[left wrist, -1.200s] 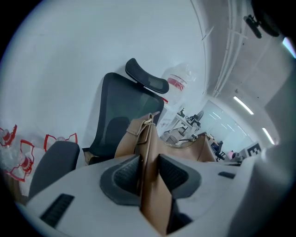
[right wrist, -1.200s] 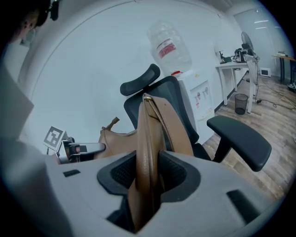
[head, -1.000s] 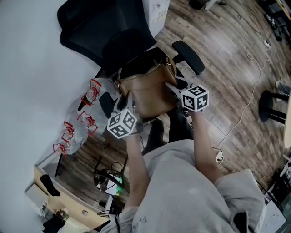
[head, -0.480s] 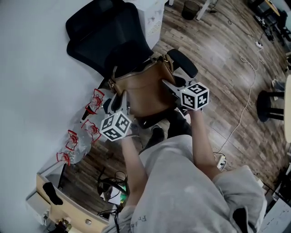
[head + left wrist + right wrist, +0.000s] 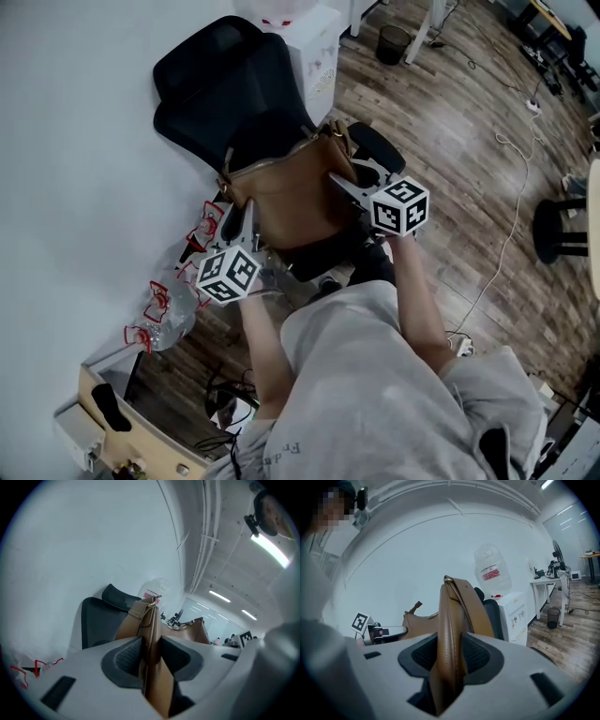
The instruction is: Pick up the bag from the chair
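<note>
Bag [image 5: 291, 192] of brown leather hangs between my two grippers, mouth up, over the seat of the black office chair [image 5: 234, 94]. From the head view I cannot tell whether its bottom is clear of the seat cushion. My left gripper [image 5: 151, 654] is clamped on one end panel just below the strap ring, and my right gripper [image 5: 451, 656] is clamped on the folded leather at the other end. In both gripper views the ribbed pads [image 5: 126, 656] press flat on the leather with nothing else between them.

I judge the lift to be under way, and doing it well means raising both ends evenly. If one end rises faster, the bag tips and its weight drags on the other grip. The leather is smooth and thin at the edges, so I would hold the squeeze steady and avoid jerks that could let it slide out. The armrest [image 5: 375, 148] sits close beside my right gripper, so I would go straight up until the bottom clears it before carrying the bag away.
</note>
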`<state>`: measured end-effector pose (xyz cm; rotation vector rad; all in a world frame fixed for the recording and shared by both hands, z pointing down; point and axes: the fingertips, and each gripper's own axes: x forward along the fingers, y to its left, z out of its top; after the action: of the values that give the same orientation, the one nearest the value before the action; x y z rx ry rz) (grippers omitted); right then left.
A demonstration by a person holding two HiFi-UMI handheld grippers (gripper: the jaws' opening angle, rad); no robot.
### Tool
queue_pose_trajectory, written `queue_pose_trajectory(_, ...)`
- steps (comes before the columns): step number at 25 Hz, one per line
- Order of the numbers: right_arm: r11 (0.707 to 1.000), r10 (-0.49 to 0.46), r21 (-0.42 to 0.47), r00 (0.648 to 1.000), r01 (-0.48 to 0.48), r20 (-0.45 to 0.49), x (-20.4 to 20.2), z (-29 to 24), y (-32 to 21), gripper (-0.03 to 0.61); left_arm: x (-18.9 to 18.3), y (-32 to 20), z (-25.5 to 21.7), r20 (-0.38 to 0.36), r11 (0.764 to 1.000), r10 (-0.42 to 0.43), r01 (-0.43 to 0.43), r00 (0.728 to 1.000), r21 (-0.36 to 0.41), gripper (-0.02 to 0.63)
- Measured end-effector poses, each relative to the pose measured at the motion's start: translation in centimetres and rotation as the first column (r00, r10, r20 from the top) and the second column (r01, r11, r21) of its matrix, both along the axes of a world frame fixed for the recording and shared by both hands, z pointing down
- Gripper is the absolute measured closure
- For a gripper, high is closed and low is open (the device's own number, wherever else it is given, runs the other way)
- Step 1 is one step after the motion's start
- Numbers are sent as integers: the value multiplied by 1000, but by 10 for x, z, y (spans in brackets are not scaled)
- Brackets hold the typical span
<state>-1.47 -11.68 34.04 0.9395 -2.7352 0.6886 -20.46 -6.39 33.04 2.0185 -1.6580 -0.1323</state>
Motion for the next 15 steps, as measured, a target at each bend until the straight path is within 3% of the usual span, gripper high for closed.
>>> queue_pose_trajectory(15,999,1,40,1000,-1,2,8,-25,-10,422,7,-13,-28,41,998,36,-38,998,48,505)
